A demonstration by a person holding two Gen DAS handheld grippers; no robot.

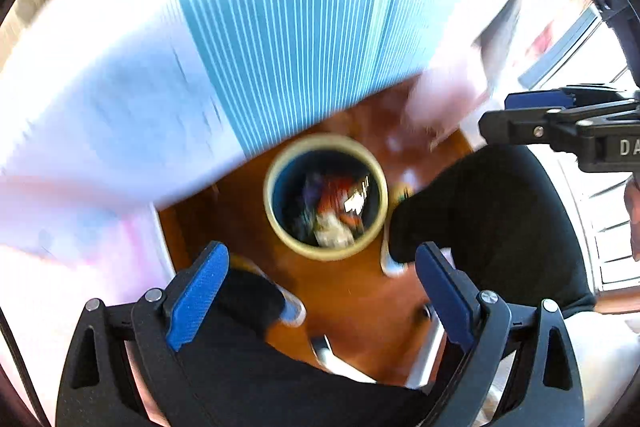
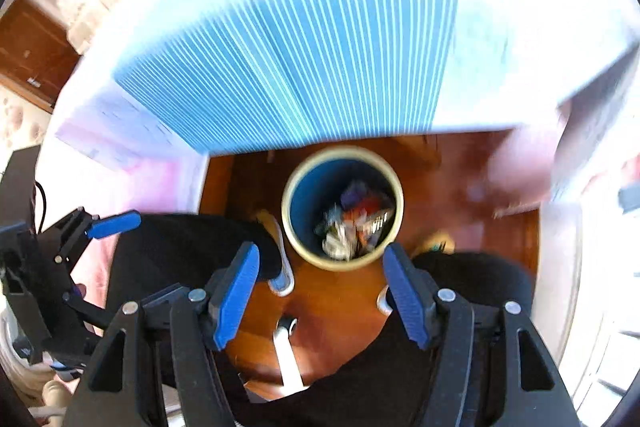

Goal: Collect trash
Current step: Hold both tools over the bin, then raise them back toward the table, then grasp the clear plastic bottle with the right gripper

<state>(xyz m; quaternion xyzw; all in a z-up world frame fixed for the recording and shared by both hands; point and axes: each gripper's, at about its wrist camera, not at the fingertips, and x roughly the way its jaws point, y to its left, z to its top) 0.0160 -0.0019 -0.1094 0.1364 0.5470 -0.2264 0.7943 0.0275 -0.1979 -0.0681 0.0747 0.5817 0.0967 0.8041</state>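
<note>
A round bin with a cream rim and dark blue inside stands on the wooden floor, seen from above. It holds crumpled trash; it also shows in the right wrist view with the trash inside. My left gripper is open and empty above the bin's near side. My right gripper is open and empty above the bin; it also shows at the right edge of the left wrist view. The left gripper shows at the left of the right wrist view.
A table with a white and blue-striped cloth fills the upper part of both views. My black-trousered legs and shoes stand beside the bin. Chair base legs lie on the brown floor.
</note>
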